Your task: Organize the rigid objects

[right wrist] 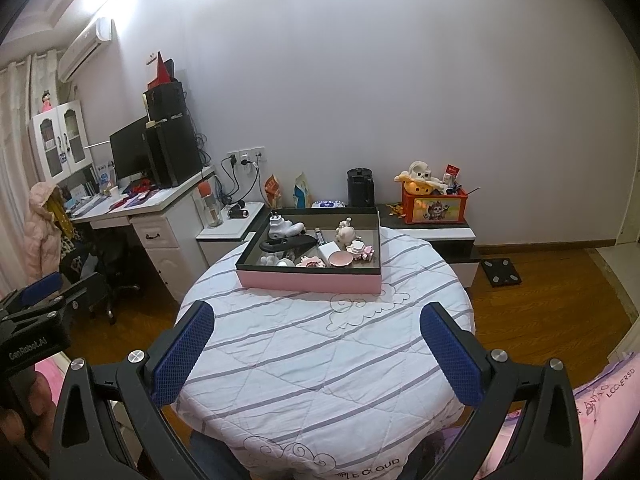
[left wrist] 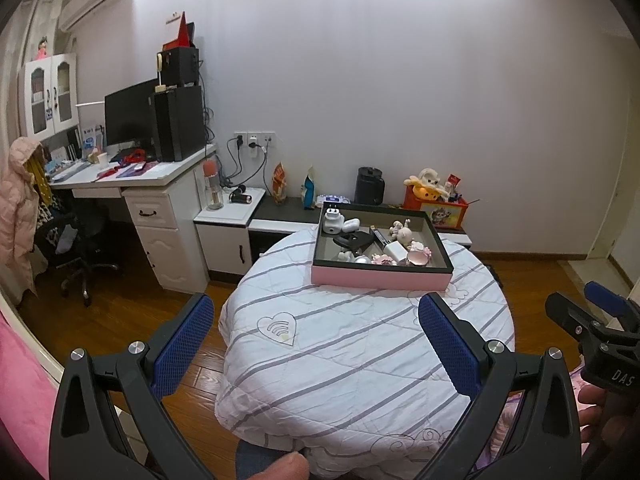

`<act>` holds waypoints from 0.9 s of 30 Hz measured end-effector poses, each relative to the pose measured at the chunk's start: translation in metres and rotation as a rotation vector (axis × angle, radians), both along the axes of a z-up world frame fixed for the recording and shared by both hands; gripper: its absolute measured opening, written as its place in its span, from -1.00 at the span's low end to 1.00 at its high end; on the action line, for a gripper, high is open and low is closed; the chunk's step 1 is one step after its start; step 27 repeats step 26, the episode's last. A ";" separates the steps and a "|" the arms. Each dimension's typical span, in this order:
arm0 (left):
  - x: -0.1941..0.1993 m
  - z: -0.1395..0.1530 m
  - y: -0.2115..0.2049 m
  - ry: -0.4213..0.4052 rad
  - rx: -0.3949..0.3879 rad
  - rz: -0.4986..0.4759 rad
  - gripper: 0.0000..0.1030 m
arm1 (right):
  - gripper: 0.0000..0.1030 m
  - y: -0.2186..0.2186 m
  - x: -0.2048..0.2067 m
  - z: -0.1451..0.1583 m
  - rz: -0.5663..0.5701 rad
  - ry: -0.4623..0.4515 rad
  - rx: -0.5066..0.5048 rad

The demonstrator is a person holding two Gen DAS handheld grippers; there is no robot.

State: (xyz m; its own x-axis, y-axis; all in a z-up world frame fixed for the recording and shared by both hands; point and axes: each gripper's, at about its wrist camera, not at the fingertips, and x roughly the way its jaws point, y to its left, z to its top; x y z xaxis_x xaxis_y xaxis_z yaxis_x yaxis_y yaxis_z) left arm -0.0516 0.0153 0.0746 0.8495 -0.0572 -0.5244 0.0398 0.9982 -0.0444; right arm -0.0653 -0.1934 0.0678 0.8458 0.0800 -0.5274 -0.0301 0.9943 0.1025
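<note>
While both hand-held grippers were held back over the near edge of the bench, every small object in sight was found gathered inside the pink tray [right wrist: 308, 282] at the far side of the round, quilt-covered bench [right wrist: 320, 360]. The left hand-held gripper [left wrist: 316, 344] was seen spread wide with nothing between its blue pads, and the right hand-held gripper [right wrist: 316, 344] was likewise spread wide and empty. Within the tray, a white plug adapter [right wrist: 276, 226], a black handled tool [right wrist: 286, 245], a pale figurine [right wrist: 346, 232], a white charger block [right wrist: 329, 249], a small pink dish [right wrist: 341, 258] and pink flower-shaped pieces [right wrist: 364, 252] were made out, lying close together and partly touching, in no clear rows. No loose object was seen on the striped quilt outside the tray. Two readings were fitted by this: the objects collected into the tray as wanted, or a jumbled tray awaiting sorting. Which one applied could not be settled.
</note>
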 end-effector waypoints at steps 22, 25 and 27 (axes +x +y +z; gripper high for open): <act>0.011 -0.009 0.002 0.017 -0.041 -0.033 1.00 | 1.00 0.000 0.008 -0.006 0.002 0.017 -0.015; 0.012 -0.009 0.001 0.013 -0.041 -0.039 1.00 | 1.00 0.000 0.010 -0.007 0.002 0.022 -0.015; 0.012 -0.009 0.000 0.014 -0.037 -0.037 1.00 | 1.00 0.000 0.011 -0.008 0.001 0.023 -0.015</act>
